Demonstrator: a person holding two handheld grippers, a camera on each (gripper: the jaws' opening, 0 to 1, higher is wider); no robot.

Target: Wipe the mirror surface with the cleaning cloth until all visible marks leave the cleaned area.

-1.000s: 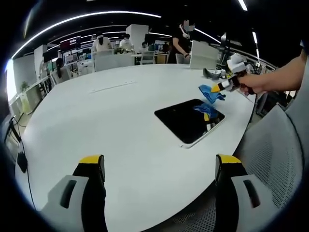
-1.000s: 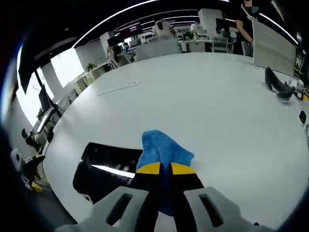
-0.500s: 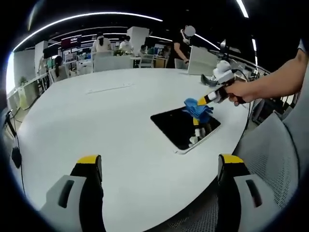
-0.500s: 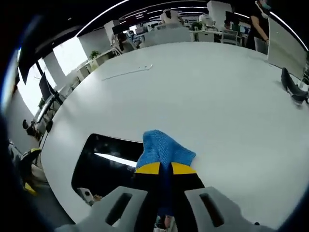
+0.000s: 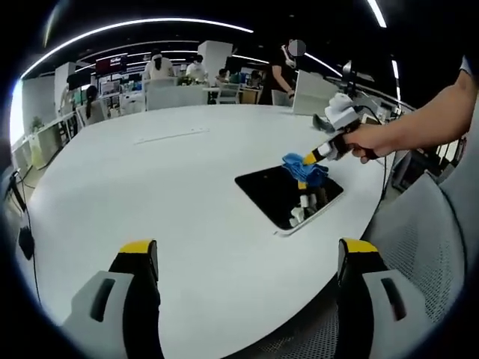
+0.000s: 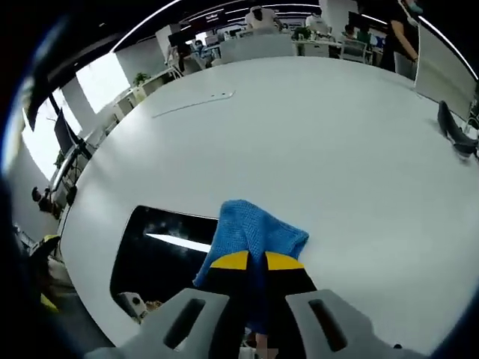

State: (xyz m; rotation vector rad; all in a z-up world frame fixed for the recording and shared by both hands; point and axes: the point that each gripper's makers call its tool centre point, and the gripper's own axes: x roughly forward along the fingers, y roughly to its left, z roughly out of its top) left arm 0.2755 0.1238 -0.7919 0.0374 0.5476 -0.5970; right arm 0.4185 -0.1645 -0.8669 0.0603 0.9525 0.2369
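- Yellow-tipped fingers point(image 6: 249, 262) of the right gripper are pressed together on a blue woven cleaning cloth point(image 6: 254, 232), which sticks out ahead of them toward 12 o'clock in the right gripper view.
- Fingers of the left gripper point(image 5: 247, 258) stand wide apart with nothing between them, low over the white round counter point(image 5: 150, 187).
- A dark rectangular mirror with a pale frame point(image 5: 288, 194) lies flat on the counter at about 2 o'clock in the left gripper view, near the counter's edge; the cloth hangs over its far corner, and whether it touches the glass cannot be told.
- The cloth looks soft, light and limp, so it should fold and drag under pressure; pinching a bunched fold, as here, seems the sound hold.
- The mirror looks stiff, slick and breakable, and may slide on the smooth counter if pushed sideways.
- No brand, label or writing is legible; distant screens are too small to read.
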